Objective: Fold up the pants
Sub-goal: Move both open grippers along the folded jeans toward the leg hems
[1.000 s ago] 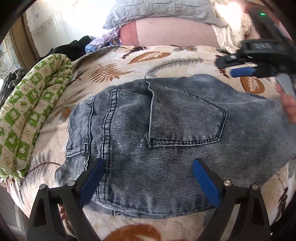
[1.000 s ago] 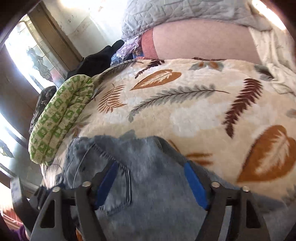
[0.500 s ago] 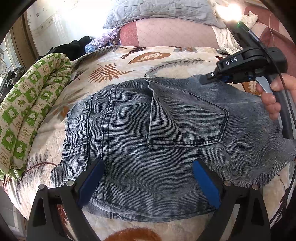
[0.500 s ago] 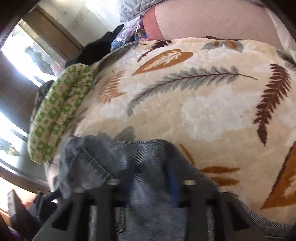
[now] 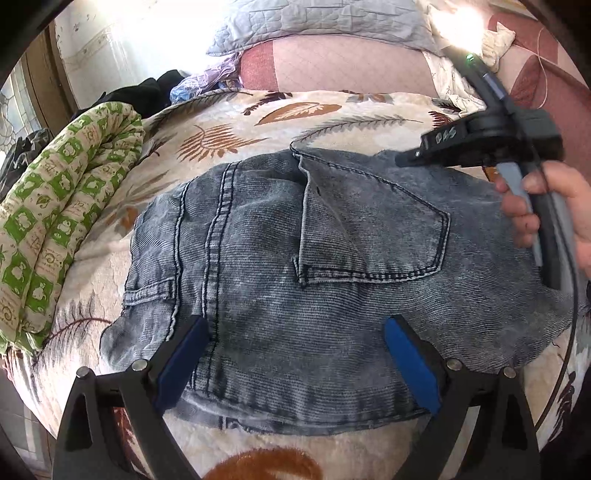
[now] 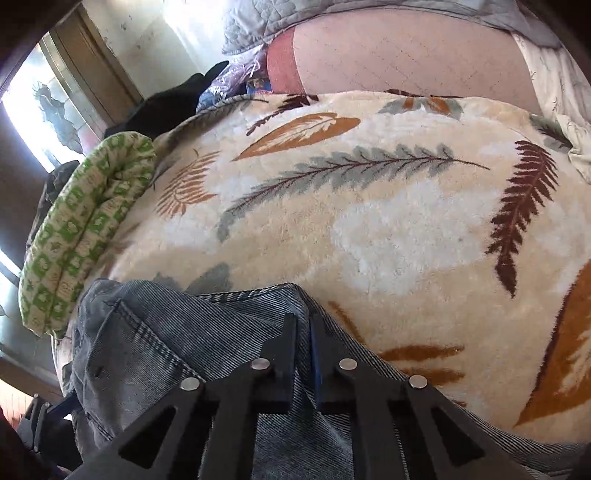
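While the right claw (image 6: 303,332) pinches a raised fold of the jeans (image 5: 295,251), the left claw (image 5: 295,354) hovers spread wide above them. They lie on a leaf-print blanket (image 6: 369,229).

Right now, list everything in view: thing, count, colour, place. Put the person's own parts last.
jeans: one, faded blue-grey, spread on the blanket, back pocket up.
leaf-print blanket: one, cream with brown and grey leaves, under the jeans.
rolled quilt: one, green and cream, left of the jeans.
pillow: one, grey quilted, far end of the bed.
dark clothing: one heap, black, beyond the quilt.
left gripper: one, black with blue pads, open, over the near edge of the jeans.
right gripper: one, black, shut on the far edge of the jeans.
right hand: one, bare, on the gripper handle.
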Available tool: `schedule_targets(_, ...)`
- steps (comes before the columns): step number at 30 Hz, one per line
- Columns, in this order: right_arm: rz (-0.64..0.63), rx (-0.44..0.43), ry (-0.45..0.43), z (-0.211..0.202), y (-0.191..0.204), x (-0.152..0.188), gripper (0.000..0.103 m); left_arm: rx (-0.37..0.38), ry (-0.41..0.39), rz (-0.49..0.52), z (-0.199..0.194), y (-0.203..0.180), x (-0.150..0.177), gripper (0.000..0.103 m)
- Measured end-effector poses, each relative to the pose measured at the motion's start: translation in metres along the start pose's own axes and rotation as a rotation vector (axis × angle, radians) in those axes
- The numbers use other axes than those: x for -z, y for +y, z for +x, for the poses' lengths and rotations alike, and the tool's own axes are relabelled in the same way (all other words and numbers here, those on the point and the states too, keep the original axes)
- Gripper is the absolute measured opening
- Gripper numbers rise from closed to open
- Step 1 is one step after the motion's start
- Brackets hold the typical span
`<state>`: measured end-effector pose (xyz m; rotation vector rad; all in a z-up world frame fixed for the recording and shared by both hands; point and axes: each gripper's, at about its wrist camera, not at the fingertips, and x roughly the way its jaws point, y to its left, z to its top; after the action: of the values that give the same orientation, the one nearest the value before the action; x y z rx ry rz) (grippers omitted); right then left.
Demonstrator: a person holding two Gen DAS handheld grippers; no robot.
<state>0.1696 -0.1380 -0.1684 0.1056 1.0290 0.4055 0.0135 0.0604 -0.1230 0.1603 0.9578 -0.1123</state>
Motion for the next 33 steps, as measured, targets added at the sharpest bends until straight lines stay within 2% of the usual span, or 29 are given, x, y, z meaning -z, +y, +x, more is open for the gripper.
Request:
schedule_targets(1,0.023,-0.006,0.001,-0.006,-0.002,-0.001,0.033,0.0,0.001,-0.005,-0.002,0.0,0.0,0.096)
schedule_targets(3,0.048,-0.022,-0.04,-0.023,-0.004,-0.001,0.047,-0.015,0.0,-0.008,-0.007,0.002,-0.002,0.096)
schedule_targets(4,0.049,-0.018,-0.071,-0.034,-0.004,0.0,0.048,-0.024,-0.003,-0.007,-0.009,0.002,-0.003,0.096)
schedule_targets(8,0.027,-0.013,-0.135,-0.075,0.004,0.008,0.049,-0.055,-0.043,-0.019,-0.027,0.003,-0.01,0.096)
schedule_targets(12,-0.006,-0.009,-0.193,-0.113,0.014,0.024,0.058,-0.095,-0.095,-0.013,-0.048,0.001,-0.02,0.096)
schedule_targets(17,-0.04,0.0,-0.249,-0.151,0.021,0.041,0.06,-0.116,-0.137,0.004,-0.07,-0.005,-0.03,0.096)
schedule_targets(23,-0.005,0.036,-0.283,-0.185,0.005,0.074,0.067,-0.114,-0.18,0.035,-0.09,-0.025,-0.038,0.096)
schedule_targets(33,0.071,0.118,-0.31,-0.225,-0.036,0.117,0.07,-0.118,-0.222,0.134,-0.11,-0.069,-0.047,0.096)
